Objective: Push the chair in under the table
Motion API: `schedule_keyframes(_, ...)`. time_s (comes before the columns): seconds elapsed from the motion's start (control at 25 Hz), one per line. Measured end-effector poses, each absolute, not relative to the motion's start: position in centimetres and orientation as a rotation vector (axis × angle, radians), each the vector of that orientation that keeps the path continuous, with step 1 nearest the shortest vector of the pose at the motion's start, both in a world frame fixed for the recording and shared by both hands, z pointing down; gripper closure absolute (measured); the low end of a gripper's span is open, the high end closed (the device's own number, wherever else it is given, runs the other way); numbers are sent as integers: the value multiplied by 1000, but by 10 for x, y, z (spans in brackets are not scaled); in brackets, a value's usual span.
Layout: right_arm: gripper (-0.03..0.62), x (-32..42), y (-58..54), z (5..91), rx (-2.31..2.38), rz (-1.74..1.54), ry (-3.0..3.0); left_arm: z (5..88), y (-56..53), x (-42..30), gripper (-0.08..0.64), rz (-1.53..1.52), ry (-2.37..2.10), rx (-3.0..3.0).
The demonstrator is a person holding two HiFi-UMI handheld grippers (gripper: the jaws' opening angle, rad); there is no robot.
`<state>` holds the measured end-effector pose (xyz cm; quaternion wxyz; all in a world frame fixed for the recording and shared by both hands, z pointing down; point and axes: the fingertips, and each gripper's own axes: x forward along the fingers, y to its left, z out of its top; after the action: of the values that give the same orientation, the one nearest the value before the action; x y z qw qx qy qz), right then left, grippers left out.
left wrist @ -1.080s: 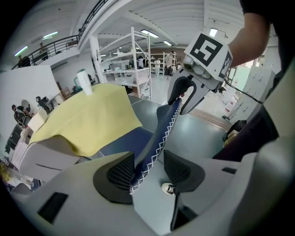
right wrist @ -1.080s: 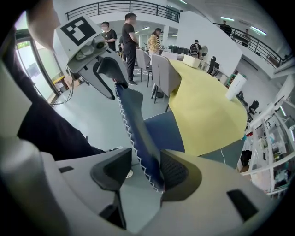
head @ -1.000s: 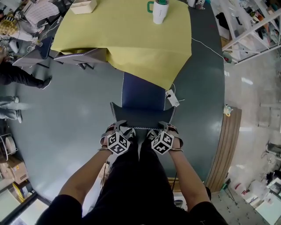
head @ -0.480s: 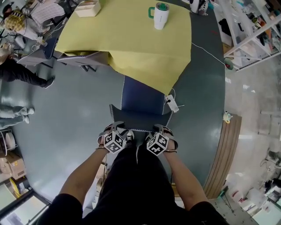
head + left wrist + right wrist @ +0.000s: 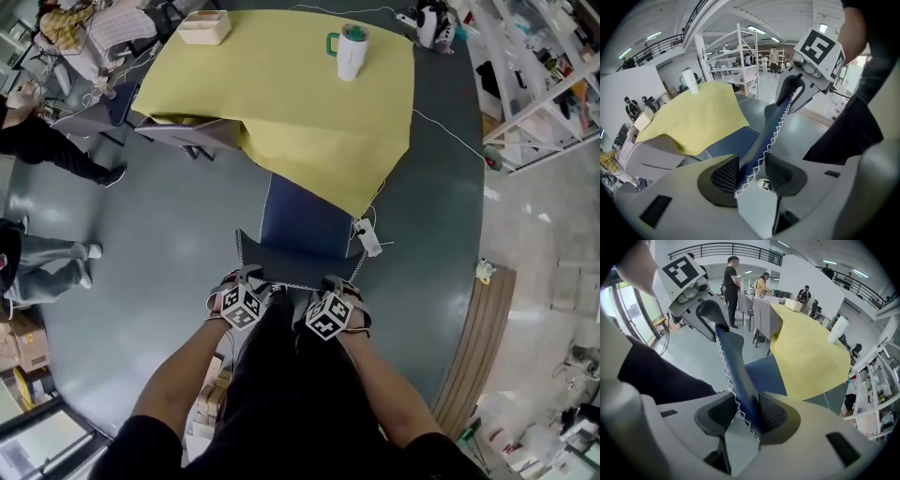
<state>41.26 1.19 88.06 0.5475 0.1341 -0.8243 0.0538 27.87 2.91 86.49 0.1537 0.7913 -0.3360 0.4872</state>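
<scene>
Head view showed the left gripper (image 5: 251, 276) clamped on the chair's (image 5: 302, 223) backrest edge and the right gripper's (image 5: 335, 282) jaws just closed onto it, so an uneven shove could skew the chair and snag the hanging cloth (image 5: 349, 178); it stood at the table's (image 5: 272, 75) 6 o'clock, facing 12, backrest running 9-to-3.

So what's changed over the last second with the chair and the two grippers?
The right gripper has just been closing its jaws onto the top edge of the chair backrest, which sits between them. The left gripper stays clamped on that same edge. The backrest and the yellow-covered table look unmoved; only the head view shifted.
</scene>
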Motion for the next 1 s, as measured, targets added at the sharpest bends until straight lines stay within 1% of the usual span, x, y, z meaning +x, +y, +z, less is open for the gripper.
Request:
schedule_keyframes(0.56, 443, 410, 3, 874, 342, 110, -1954, 857, 22, 277, 382, 1382, -964, 2296)
schedule_keyframes(1.0, 445, 410, -51, 877, 351, 113, -1933, 862, -31, 277, 383, 1370, -957, 2302)
